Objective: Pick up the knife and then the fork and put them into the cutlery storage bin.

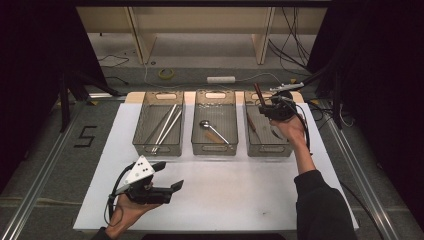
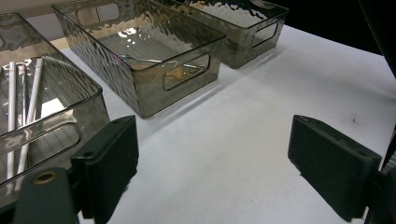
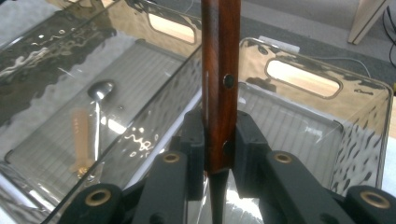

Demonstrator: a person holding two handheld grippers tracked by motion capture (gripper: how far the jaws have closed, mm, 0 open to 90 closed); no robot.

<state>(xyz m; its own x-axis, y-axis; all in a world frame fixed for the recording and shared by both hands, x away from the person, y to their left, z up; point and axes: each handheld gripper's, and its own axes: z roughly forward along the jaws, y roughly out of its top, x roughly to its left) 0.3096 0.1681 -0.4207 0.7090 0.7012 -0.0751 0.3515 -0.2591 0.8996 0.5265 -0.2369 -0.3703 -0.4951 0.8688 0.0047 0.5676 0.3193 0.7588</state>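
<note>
- Right gripper (image 3: 219, 140) clamped on a wooden-handled knife (image 3: 220, 79); handle stands upright between the pads, with what looks like the blade pointing down below them.
- Knife is held over the right bin (image 1: 280, 146), near its far end. A similar utensil (image 1: 251, 122) already lies inside.
- Middle bin (image 1: 199, 145) holds a spoon (image 1: 212, 130); left bin (image 1: 140, 145) holds pale chopsticks (image 1: 167, 127).
- Left gripper (image 1: 167, 177) rests low over the white mat (image 1: 250, 195), jaws wide apart, nothing between them.
- Risk: grip sits at the handle's lower end, so most of the handle stands above the pads; the knife could pivot or slip if the hand tilts.
- Risk: released from upright, the blade tip may strike the bin floor and the knife topple against the wall, or over the rim.
- Risk: the bin is light plastic; a knock from the jaws could shove it off line.
</note>
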